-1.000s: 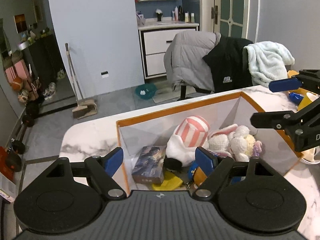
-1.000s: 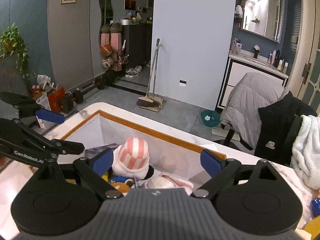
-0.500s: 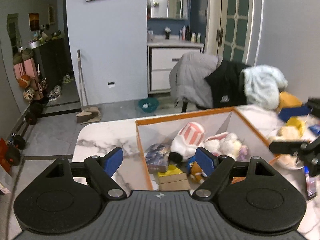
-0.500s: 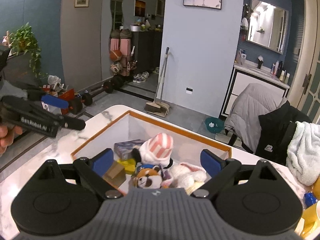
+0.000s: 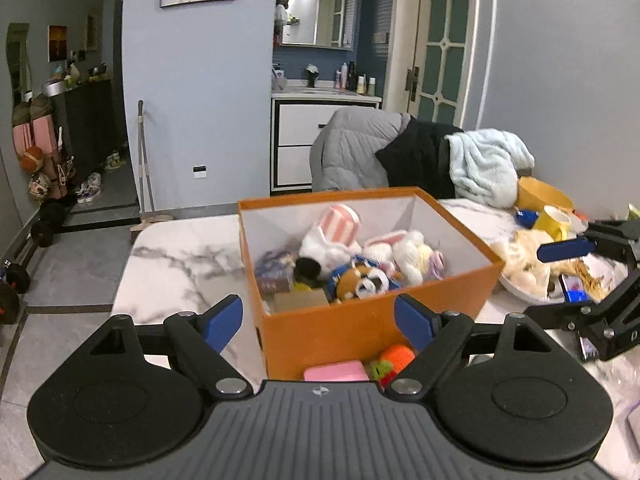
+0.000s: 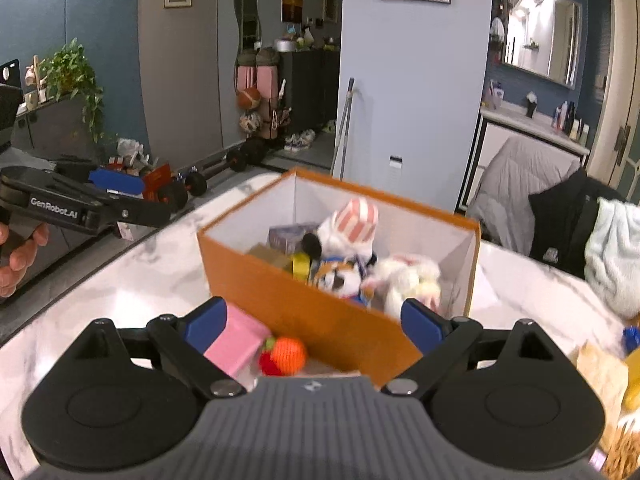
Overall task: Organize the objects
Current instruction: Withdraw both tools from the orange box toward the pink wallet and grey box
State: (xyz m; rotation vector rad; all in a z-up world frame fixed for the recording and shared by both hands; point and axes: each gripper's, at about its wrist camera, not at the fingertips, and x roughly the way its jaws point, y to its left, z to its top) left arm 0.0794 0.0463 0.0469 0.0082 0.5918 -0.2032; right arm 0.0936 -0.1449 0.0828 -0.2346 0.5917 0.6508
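- The left gripper is held with its fingers spread wide and nothing between them; it is seen from the side in the right wrist view, well apart from the table's near items.
- A pink block lies on the marble table just outside the near wall of the orange box. In the right wrist view it is just beside the left fingertip, its long axis running away from the fingers toward the box.
- A knitted orange and red toy rests touching or just beside the pink block, between the two fingers and slightly left of their midline, low in the view.
- The right gripper is also spread wide and holds nothing.
- The box, beyond the fingertips, already holds plush toys, a striped pink-and-white plush and small cartons.
- The right gripper is judged the nearer one to both loose items; a short advance downward and forward would be needed to bracket the knitted toy.
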